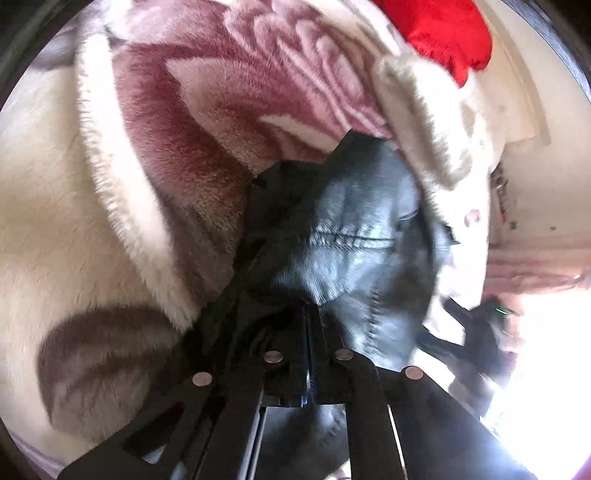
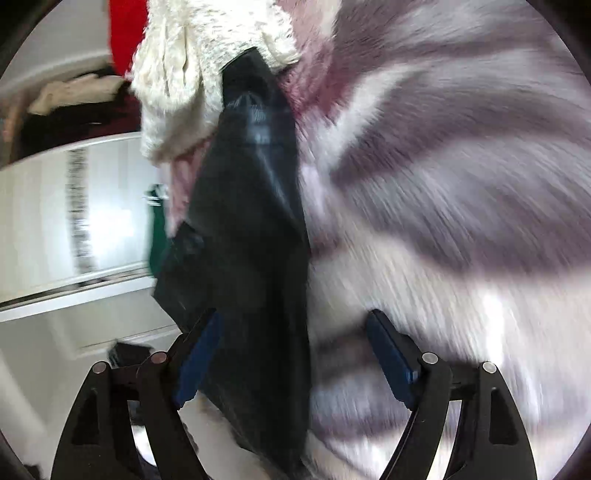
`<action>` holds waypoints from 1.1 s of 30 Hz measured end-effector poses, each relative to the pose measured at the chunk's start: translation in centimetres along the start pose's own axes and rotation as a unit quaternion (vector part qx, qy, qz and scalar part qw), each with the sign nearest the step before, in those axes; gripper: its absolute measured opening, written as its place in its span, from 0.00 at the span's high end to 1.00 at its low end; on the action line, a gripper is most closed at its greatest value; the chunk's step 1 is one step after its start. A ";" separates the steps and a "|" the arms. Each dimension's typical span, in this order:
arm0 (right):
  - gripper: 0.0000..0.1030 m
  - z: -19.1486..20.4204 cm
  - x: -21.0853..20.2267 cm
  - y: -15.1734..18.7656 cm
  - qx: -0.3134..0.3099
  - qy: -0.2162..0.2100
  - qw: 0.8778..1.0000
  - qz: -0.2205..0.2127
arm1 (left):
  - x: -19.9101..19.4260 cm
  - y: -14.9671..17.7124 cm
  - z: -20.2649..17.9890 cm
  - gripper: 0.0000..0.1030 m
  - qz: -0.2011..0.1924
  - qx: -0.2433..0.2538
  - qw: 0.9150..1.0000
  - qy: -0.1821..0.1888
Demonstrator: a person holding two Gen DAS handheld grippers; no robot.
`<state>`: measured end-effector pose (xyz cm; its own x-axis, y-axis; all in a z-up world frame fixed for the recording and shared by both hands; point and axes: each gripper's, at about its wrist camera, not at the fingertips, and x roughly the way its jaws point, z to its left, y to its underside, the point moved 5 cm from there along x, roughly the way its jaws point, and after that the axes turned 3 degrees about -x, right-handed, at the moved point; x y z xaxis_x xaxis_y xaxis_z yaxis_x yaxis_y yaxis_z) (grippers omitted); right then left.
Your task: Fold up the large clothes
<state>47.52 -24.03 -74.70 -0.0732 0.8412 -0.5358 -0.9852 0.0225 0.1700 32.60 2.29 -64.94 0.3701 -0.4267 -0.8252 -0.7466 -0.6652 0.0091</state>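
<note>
A black, leather-like garment (image 1: 354,236) lies bunched on a plush blanket, and my left gripper (image 1: 307,314) is shut on a fold of it, with the fingertips buried in the fabric. In the right wrist view the same black garment (image 2: 255,221) runs as a long strip from the top of the view down between the fingers of my right gripper (image 2: 295,328). That gripper is open. The strip lies against the left blue pad (image 2: 201,350), while the right pad (image 2: 391,354) stands apart from it over the blanket.
The plush cream blanket with maroon and grey flowers (image 1: 207,110) (image 2: 461,192) fills most of both views. A white fluffy garment (image 1: 424,122) (image 2: 192,74) overlaps the black one's far end. Beyond it lie a red cloth (image 1: 443,33), a green item (image 2: 159,229) and white furniture (image 2: 55,221).
</note>
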 end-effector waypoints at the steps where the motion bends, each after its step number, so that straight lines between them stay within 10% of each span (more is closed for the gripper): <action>1: 0.19 -0.1 0.4 -0.8 -0.001 -0.021 1.000 -0.001 | -0.6 0.5 -0.2 0.96 -0.007 0.001 1.000 0.004; 4: 0.19 1.7 1.3 -2.5 -0.025 -0.096 0.995 0.004 | -0.6 1.2 -0.6 0.96 -0.011 -0.002 1.000 0.002; 12: 0.18 5.3 7.8 -3.5 -0.104 -0.084 0.984 0.117 | 1.1 0.4 0.6 0.96 -0.024 -0.001 0.999 -0.024; 13: 0.29 5.6 8.3 -3.5 -0.112 -0.078 0.983 0.119 | 1.3 0.2 0.7 0.96 -0.026 -0.002 0.999 -0.025; 14: 0.66 5.7 8.1 -3.3 -0.123 -0.064 0.984 0.112 | 1.1 0.2 0.9 0.96 -0.027 -0.001 0.999 -0.025; 18: 0.83 4.1 4.6 -2.0 -0.059 -0.055 0.996 0.028 | 0.5 0.4 0.0 0.96 -0.020 -0.003 1.000 -0.004; 23: 0.83 -0.6 -5.4 3.9 0.070 -0.060 0.988 -0.123 | -0.4 2.4 -3.5 0.94 0.011 0.020 0.999 0.023; 27: 0.69 -6.0 -8.9 8.2 0.115 -0.056 0.984 -0.124 | -0.2 4.6 -5.8 0.38 0.020 0.046 0.998 0.043; 31: 0.53 -8.7 -7.2 7.7 0.101 -0.110 0.986 -0.077 | 1.8 6.4 -6.3 0.42 0.011 0.049 0.998 0.039; 33: 0.53 -8.6 -6.0 7.2 0.077 -0.131 0.987 -0.053 | 2.9 6.7 -5.9 0.78 -0.010 0.066 0.998 0.001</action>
<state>39.56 -33.56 -77.38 0.0918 0.9397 -0.3294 -0.9486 0.1831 0.2580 31.94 -7.00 -63.99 0.3868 -0.4161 -0.8230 -0.8053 -0.5872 -0.0816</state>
